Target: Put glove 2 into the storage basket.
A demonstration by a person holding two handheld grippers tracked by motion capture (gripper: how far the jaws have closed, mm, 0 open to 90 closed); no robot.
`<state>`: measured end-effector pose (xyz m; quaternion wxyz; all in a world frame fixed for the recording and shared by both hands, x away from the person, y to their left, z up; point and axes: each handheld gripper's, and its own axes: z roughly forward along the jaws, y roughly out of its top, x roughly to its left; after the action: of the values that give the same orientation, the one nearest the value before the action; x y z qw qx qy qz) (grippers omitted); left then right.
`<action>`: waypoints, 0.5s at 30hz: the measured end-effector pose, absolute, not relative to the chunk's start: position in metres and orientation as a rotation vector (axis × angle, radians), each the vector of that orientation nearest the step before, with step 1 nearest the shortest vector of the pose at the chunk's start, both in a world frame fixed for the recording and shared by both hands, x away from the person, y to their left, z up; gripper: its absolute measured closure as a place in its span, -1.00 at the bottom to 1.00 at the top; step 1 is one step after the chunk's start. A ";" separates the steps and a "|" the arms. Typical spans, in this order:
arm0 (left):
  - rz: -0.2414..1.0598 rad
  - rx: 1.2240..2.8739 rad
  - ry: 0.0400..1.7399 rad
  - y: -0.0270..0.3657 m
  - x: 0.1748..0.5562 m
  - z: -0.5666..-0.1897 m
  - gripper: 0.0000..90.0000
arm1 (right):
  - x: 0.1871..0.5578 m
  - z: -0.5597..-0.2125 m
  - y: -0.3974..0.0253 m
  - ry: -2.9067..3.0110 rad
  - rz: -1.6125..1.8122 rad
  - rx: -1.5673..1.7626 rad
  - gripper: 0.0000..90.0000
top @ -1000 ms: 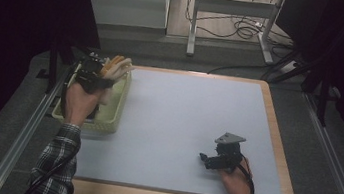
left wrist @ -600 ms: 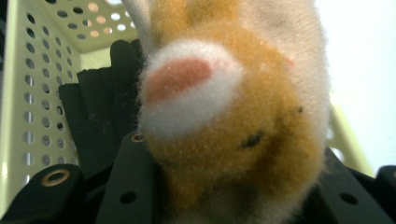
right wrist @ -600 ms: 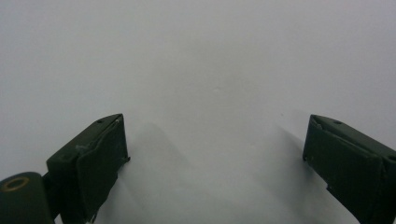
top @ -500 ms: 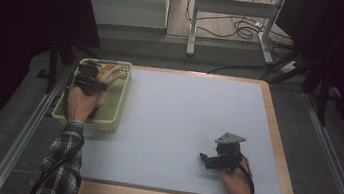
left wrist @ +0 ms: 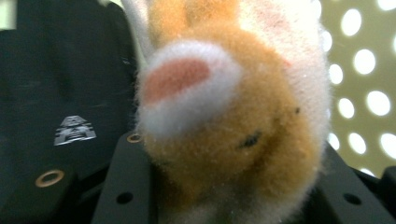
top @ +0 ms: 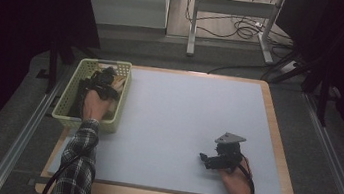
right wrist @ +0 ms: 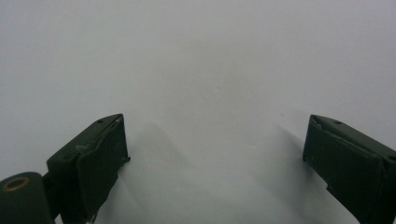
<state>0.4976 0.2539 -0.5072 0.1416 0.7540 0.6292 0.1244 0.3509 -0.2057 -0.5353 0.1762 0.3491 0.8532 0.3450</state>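
Where the high view's lower right shows a hand resting on the pale mat, the right gripper lies low on that mat, its grey plate on top. In the right gripper view its two black jaws stand wide apart at the lower corners of the frame, with only bare mat between them.

Farther up, at the left of the high view, a plaid sleeve leads to the left gripper, which is down inside the green basket at the mat's upper left edge. In the left gripper view a plush toy, orange and white with a pink patch, sits right against the camera between the jaws, which are closed on it. The basket's holed wall shows at the right of that frame, and a black cloth at its left.
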 end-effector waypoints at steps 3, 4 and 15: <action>0.310 2.177 1.839 0.252 0.500 -0.507 0.12 | 0.351 -0.535 -0.206 2.417 0.977 0.989 -0.86; 0.302 2.162 1.858 0.255 0.500 -0.507 0.02 | 0.351 -0.535 -0.206 2.416 0.977 0.988 -0.86; 0.331 2.040 1.716 0.285 0.475 -0.466 -0.78 | 0.350 -0.535 -0.205 2.413 0.974 0.984 -0.86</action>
<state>0.4754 0.2845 -0.4662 0.2255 0.7399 0.6224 0.1199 0.3504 -0.2054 -0.5353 0.1790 0.3481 0.8533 0.3445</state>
